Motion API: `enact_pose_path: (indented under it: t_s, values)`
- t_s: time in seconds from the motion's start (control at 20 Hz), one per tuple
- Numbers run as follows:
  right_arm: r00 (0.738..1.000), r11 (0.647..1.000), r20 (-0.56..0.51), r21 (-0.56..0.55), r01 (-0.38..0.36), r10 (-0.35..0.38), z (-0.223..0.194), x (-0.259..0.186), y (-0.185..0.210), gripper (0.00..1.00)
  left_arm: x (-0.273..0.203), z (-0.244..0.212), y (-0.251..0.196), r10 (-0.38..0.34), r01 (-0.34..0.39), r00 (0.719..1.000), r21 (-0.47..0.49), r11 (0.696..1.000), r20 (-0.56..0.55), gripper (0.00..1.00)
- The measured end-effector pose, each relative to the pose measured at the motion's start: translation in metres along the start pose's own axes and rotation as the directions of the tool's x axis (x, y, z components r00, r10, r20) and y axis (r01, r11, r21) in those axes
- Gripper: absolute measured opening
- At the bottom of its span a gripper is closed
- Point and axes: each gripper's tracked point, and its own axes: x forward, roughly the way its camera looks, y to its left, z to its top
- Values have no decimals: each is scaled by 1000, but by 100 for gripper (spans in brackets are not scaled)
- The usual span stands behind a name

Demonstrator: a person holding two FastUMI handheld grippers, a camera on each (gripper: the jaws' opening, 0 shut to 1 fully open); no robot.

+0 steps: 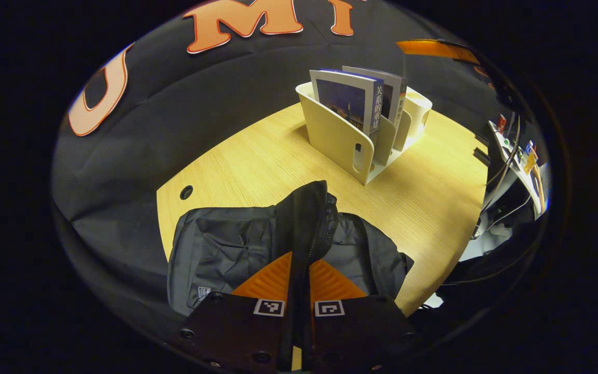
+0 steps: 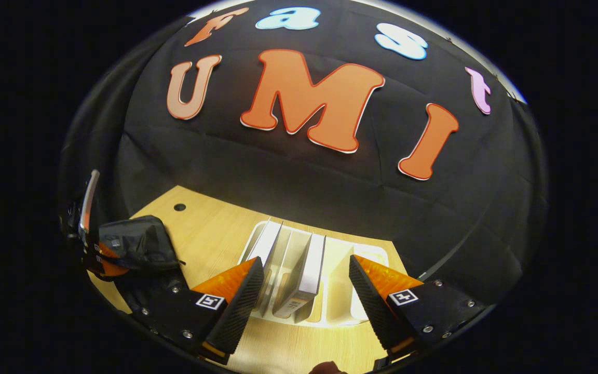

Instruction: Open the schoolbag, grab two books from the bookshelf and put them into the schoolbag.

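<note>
Bag (image 1: 211, 254) lay ahead of left gripper (image 1: 299, 283), jaws pinched shut on its raised flap (image 1: 312, 218). Shelf (image 2: 361, 306) sat under right gripper (image 2: 307, 288), jaws wide, straddling two books (image 2: 309, 270). Risk: grabbing both, or flap slipping, bag closing.

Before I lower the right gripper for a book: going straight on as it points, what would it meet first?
Probably the books standing in the white bookshelf: the right gripper is open, its fingers straddling them from above. Depth is unclear in this view.
</note>
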Motion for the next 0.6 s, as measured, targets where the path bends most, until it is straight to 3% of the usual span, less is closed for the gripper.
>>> enact_pose_path:
  t_s: [0.3,0.5,0.6]
  values:
    - [989,999,-147,43,-28,34,7,22,30,100,-18,12,23,-124,124,992,27,992,-6,7]
    - [956,994,-285,101,-46,74,4,43,44,100,-29,20,35,-197,198,980,52,979,-26,7]
    - [938,996,-340,75,-50,73,4,54,45,100,-31,22,45,-222,225,973,56,973,-55,6]
